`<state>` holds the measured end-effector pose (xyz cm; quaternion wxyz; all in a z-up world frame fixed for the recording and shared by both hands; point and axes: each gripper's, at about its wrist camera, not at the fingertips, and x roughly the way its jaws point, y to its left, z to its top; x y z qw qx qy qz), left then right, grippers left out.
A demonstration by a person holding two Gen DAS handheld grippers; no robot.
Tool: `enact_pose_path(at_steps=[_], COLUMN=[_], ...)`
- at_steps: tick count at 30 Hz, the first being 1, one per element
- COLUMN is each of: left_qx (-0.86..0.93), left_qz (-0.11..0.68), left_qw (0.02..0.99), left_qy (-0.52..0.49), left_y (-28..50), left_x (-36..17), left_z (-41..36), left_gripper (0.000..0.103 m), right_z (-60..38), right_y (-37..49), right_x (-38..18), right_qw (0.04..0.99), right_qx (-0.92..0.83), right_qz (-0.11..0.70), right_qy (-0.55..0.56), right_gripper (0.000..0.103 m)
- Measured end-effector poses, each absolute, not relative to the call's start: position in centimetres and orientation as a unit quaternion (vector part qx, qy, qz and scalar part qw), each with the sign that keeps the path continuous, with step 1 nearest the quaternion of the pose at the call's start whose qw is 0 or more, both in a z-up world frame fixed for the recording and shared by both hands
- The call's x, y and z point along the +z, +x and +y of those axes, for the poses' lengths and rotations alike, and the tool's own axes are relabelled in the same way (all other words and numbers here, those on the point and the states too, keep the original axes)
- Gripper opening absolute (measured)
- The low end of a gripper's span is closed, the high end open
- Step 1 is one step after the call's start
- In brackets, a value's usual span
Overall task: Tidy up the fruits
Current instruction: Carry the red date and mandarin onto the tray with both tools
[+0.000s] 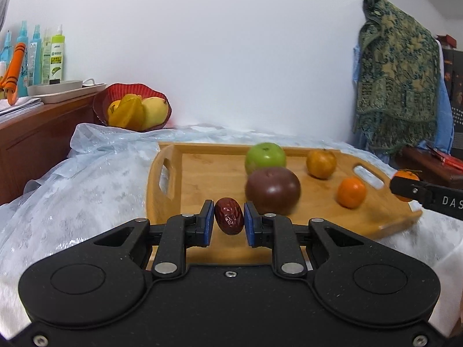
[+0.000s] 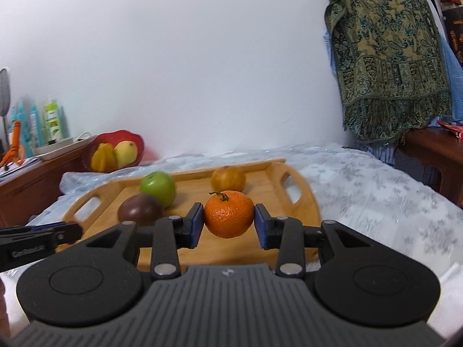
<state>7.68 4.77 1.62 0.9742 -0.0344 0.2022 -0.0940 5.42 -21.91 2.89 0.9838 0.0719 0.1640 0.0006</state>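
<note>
My left gripper [image 1: 228,217] is shut on a wrinkled red date [image 1: 228,216] above the near edge of a wooden tray [image 1: 202,173]. My right gripper [image 2: 228,222] is shut on an orange tangerine [image 2: 228,214] above the tray [image 2: 301,202]. On the tray lie a green apple [image 1: 265,157], a dark purple round fruit [image 1: 273,190], a yellow-orange fruit [image 1: 321,163] and a small tangerine [image 1: 351,192]. The apple [image 2: 158,188], purple fruit [image 2: 139,209] and yellow-orange fruit [image 2: 228,178] show in the right wrist view. The right gripper shows at the left wrist view's right edge [image 1: 405,186].
A red bowl [image 1: 133,92] with a starfruit and mango stands at the back left, also in the right wrist view [image 2: 127,138]. A wooden cabinet [image 1: 34,133] holds spray bottles and a tray. A patterned cloth [image 1: 396,86] hangs at right. Plastic sheeting [image 1: 101,173] covers the surface.
</note>
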Motion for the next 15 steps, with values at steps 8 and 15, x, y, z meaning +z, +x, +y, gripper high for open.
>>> enact_pose_path(at_steps=[8, 15], left_qx=[-0.097, -0.097], left_qz=[0.213, 0.240], left_qw=[0.972, 0.966], left_qy=[-0.034, -0.029], left_y=[12.9, 16.7], left_x=[2.7, 2.3], left_z=[5.2, 4.7], left_gripper=[0.020, 0.020], right_z=[-24.8, -25.1], right_y=[10.8, 14.8], right_x=[4.0, 3.5], right_qw=[0.972, 0.966], right_qx=[-0.005, 0.009], right_qz=[0.210, 0.248], right_qy=[0.106, 0.068], right_gripper=[0.042, 0.042])
